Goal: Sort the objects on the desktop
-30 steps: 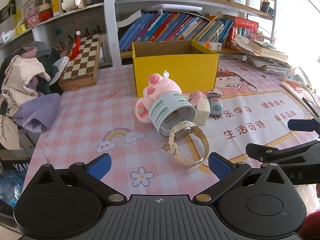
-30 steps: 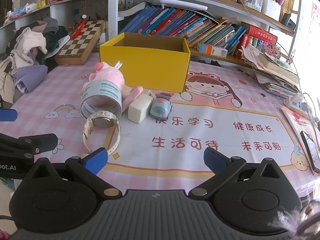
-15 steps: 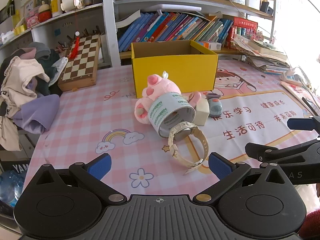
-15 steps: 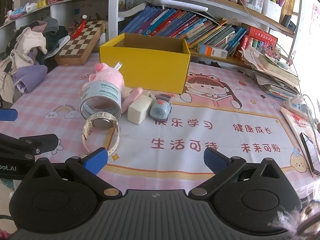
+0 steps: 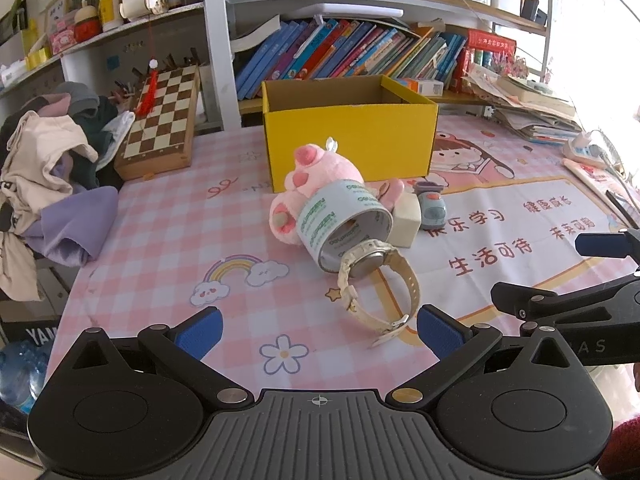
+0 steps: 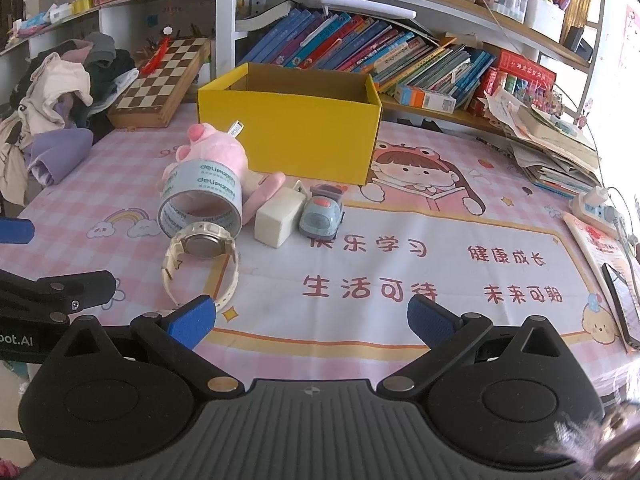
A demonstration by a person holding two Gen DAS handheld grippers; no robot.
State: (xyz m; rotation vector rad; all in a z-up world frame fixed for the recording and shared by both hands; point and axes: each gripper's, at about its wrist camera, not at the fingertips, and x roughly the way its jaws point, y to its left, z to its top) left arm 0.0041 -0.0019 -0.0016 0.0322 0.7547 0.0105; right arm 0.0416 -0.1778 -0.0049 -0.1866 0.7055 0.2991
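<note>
An open yellow box [image 5: 352, 132] [image 6: 292, 132] stands at the back of the pink mat. In front of it lie a pink plush pig [image 5: 316, 176] [image 6: 216, 152], a roll of tape [image 5: 344, 224] [image 6: 202, 204] leaning on the pig, a cream wristwatch [image 5: 376, 280] [image 6: 200, 256], a cream block [image 5: 406, 220] [image 6: 278, 218] and a grey toy car [image 5: 430, 206] [image 6: 322, 212]. My left gripper [image 5: 318, 328] is open and empty, just short of the watch. My right gripper [image 6: 308, 318] is open and empty, to the right of the watch.
A chessboard [image 5: 164, 120] and a heap of clothes [image 5: 48, 168] lie at the left. Books fill the shelf [image 6: 380, 52] behind the box. Stacked papers [image 6: 556, 140], a power strip [image 6: 596, 208] and a phone [image 6: 624, 304] lie at the right edge.
Both grippers have drifted slightly nearer the objects. Nothing on the table has moved.
</note>
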